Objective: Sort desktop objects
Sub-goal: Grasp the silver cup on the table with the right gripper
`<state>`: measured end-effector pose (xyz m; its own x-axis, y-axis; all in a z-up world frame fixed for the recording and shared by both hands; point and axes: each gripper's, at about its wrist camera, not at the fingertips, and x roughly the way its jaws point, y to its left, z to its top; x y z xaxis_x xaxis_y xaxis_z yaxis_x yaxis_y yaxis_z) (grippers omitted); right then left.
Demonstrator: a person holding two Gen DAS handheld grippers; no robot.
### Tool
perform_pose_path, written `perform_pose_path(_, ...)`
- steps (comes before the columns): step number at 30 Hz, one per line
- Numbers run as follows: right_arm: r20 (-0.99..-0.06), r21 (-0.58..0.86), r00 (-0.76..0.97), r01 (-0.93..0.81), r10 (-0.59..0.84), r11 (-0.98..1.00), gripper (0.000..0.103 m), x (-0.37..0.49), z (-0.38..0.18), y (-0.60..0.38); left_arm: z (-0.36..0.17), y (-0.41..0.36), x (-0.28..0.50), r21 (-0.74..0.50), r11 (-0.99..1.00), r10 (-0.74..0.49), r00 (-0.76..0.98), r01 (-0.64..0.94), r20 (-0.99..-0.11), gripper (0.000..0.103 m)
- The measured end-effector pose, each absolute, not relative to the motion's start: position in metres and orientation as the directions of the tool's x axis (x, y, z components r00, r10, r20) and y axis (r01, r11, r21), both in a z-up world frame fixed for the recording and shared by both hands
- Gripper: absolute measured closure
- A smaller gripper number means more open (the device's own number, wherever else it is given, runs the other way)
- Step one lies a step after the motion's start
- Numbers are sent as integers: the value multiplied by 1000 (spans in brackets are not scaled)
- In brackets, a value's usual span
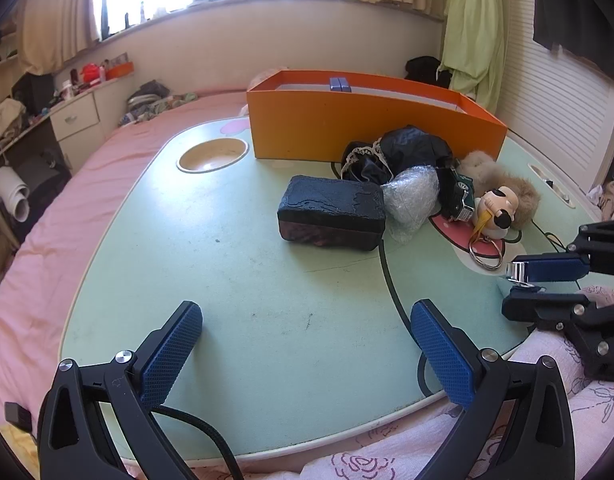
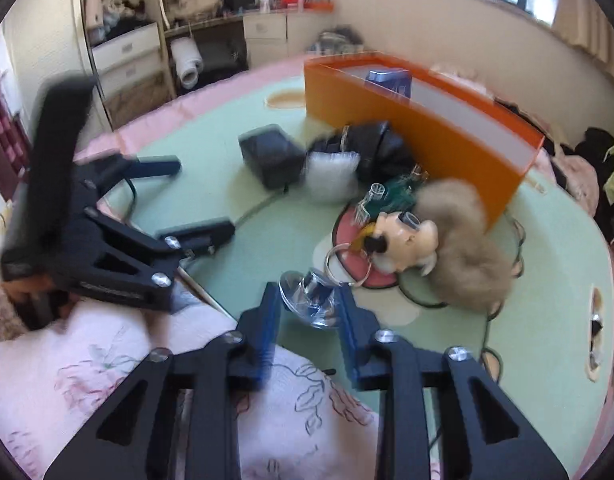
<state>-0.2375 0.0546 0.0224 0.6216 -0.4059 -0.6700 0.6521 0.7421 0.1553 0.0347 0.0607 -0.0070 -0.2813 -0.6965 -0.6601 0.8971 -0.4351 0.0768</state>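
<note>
On the green lap table (image 1: 227, 280) lie a black case (image 1: 331, 212), a bubble-wrap bundle (image 1: 413, 196), a black pouch (image 1: 403, 152), a small green box (image 1: 461, 196) and a cartoon-head keychain with a fur tail (image 1: 501, 204). An orange box (image 1: 367, 120) stands behind them, with a blue item (image 1: 340, 84) inside. My left gripper (image 1: 307, 344) is open and empty over the table's near edge. My right gripper (image 2: 309, 304) is shut on a shiny clear-and-chrome object (image 2: 313, 296) at the table's near right edge, and shows in the left wrist view (image 1: 523, 280).
A round cup recess (image 1: 213, 155) sits at the table's far left. A black cable (image 1: 391, 280) runs across the table. The table rests on a pink bed (image 1: 67, 200); a floral quilt (image 2: 107, 380) lies at the near edge. Shelves and drawers (image 1: 75, 118) stand far left.
</note>
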Motion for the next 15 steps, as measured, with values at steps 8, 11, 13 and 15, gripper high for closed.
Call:
perform_pose_path(8, -555, 239, 656, 715, -511, 657, 74, -280, 23, 59, 0, 64, 32, 89, -435, -711, -282, 896, -644, 0)
perform_pose_path(11, -502, 300, 662, 736, -556, 607, 74, -301, 24, 59, 10, 66, 30, 71, -459, -721, -325, 886, -612, 0)
perform_pose_path(13, -485, 334, 668, 738, -565, 586, 74, -307, 24, 56, 17, 61, 27, 59, -474, -715, -344, 879, -609, 0)
perform_pose_path(15, -485, 368, 679, 730, -551, 576, 74, -308, 21, 53, 21, 54, 23, 56, -484, -705, -352, 873, -615, 0)
